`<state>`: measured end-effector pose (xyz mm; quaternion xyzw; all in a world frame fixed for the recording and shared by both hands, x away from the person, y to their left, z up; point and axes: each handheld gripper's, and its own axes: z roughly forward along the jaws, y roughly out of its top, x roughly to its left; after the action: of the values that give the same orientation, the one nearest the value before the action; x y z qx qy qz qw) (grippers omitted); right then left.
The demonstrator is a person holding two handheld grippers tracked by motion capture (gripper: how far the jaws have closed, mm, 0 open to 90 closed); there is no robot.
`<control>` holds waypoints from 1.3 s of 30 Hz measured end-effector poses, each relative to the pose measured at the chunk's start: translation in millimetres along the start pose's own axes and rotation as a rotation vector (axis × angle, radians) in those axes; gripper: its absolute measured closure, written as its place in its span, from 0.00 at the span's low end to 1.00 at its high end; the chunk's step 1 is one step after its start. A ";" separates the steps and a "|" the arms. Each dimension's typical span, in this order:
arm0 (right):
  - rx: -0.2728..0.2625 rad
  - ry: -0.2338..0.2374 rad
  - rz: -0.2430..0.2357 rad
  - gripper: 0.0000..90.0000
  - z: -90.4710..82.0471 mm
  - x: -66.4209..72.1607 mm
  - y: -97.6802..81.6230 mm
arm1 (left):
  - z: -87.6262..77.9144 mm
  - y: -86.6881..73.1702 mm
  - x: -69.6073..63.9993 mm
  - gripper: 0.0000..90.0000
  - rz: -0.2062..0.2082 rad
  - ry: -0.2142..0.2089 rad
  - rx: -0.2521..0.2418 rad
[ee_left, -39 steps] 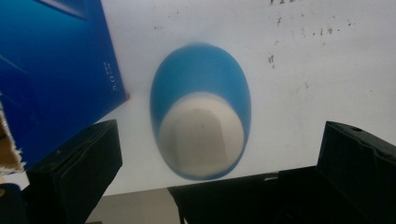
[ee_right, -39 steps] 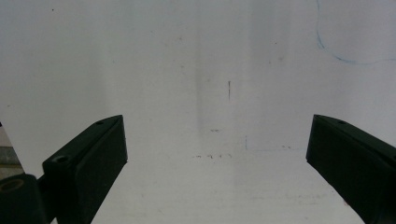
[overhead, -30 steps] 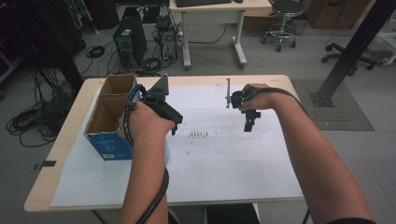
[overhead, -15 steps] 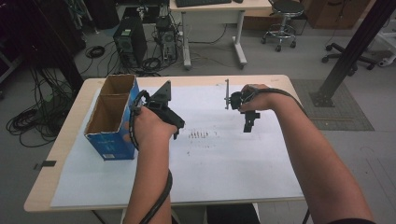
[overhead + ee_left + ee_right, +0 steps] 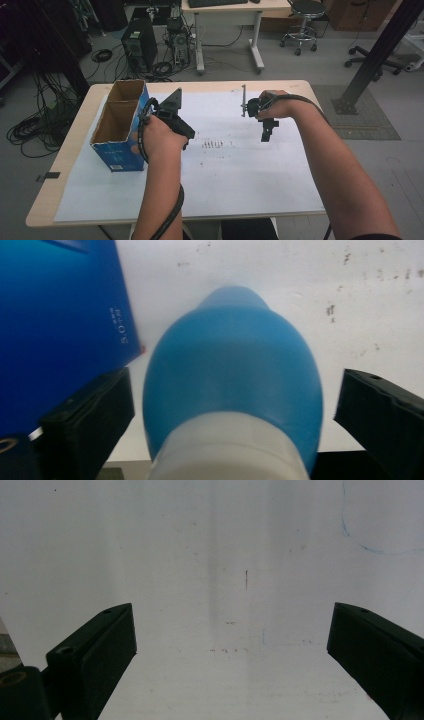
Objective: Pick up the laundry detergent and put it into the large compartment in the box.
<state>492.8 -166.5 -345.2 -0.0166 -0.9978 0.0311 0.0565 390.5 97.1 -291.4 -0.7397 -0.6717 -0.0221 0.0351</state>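
High view: a wooden table (image 5: 75, 130) covered by a large white paper sheet (image 5: 240, 180) stands in a room with cables and computer towers on the floor behind. An open blue cardboard box (image 5: 117, 127), divided into two compartments, stands at the sheet's left edge. The person's left hand holds the left gripper (image 5: 172, 112) just beside the box's right wall. The right hand holds the right gripper (image 5: 264, 125) above the sheet's far right part, well apart from the box. Small dark marks (image 5: 212, 145) dot the paper between the two.

Left gripper view: a blue egg-shaped object (image 5: 232, 390) with a pale whitish band at its near end sits between the two black jaws, which are spread wide with a gap on each side. The blue box wall (image 5: 55, 325) is at the left, above white paper.

Right gripper view: the jaws are spread wide apart over bare marked paper (image 5: 225, 580), holding nothing.
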 end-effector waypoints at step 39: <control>-0.009 0.010 0.012 0.06 6.6 -1.3 -6.2 | -7.5 -0.1 -0.5 0.41 -0.074 0.017 -0.012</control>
<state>493.2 -173.2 -351.5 -0.0232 -0.9975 0.0269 0.0611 390.5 96.1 -284.0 -0.7143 -0.6981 -0.0338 0.0354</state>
